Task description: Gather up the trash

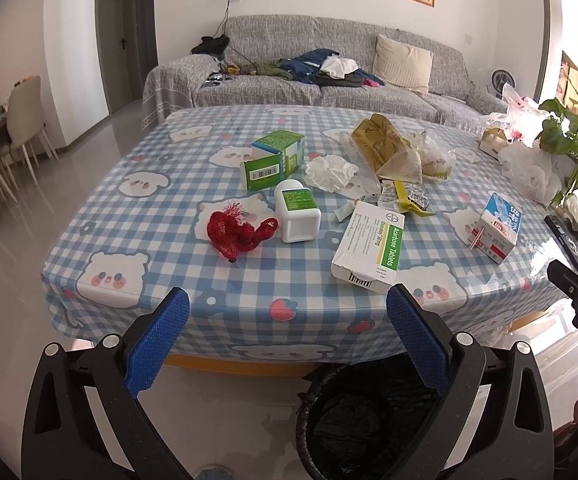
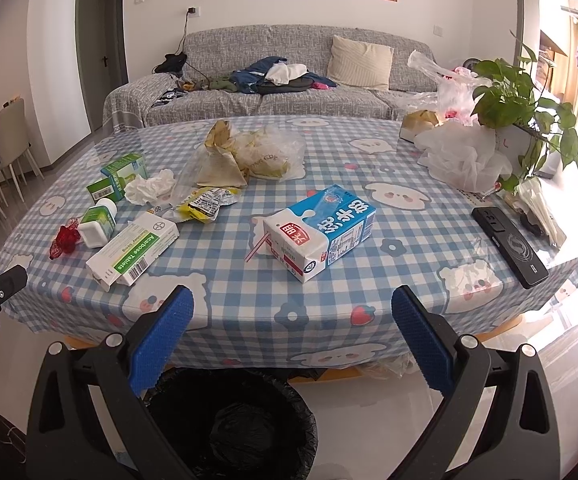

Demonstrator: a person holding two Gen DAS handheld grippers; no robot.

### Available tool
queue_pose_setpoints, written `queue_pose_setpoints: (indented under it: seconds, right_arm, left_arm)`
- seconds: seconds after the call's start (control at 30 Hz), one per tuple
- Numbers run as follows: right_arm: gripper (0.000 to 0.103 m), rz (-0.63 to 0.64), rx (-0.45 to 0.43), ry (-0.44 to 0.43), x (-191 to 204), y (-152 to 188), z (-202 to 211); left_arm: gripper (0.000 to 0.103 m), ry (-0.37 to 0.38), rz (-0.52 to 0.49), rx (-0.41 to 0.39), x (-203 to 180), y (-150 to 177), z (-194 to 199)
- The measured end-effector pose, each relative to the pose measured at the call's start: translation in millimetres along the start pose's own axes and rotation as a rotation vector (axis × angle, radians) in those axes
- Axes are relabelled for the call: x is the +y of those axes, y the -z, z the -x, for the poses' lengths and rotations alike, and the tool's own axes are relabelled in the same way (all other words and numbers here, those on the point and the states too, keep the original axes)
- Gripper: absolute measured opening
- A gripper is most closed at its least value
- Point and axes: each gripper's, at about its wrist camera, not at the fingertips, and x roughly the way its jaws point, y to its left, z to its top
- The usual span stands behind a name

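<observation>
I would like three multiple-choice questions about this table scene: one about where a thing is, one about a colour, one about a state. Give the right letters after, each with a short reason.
1. Where is the trash bin?
A. On the sofa
B. On the floor at the near edge of the table
C. On the table beside the plant

2. What colour is the mesh net lying next to the white bottle?
A. Red
B. Yellow
C. Black

3. How does the milk carton stand?
A. Upright, unopened
B. Crushed flat
C. On its side, a straw sticking out

Answers:
1 B: the trash bin, lined with a black bag, sits on the floor below the table edge.
2 A: the mesh net beside the white bottle is red.
3 C: the milk carton lies on its side with the straw poking from its end.
</observation>
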Motion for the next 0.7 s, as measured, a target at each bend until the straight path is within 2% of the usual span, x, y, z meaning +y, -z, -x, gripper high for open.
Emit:
queue_pose_setpoints:
  seconds: [0.7]
  right_arm:
    - [0.095, -0.008, 0.0, 0.004, -2.6, -0.6, 0.0]
  left_arm:
    - [0.097, 0.0, 0.0, 0.005, 0.3, 1.7, -0.3]
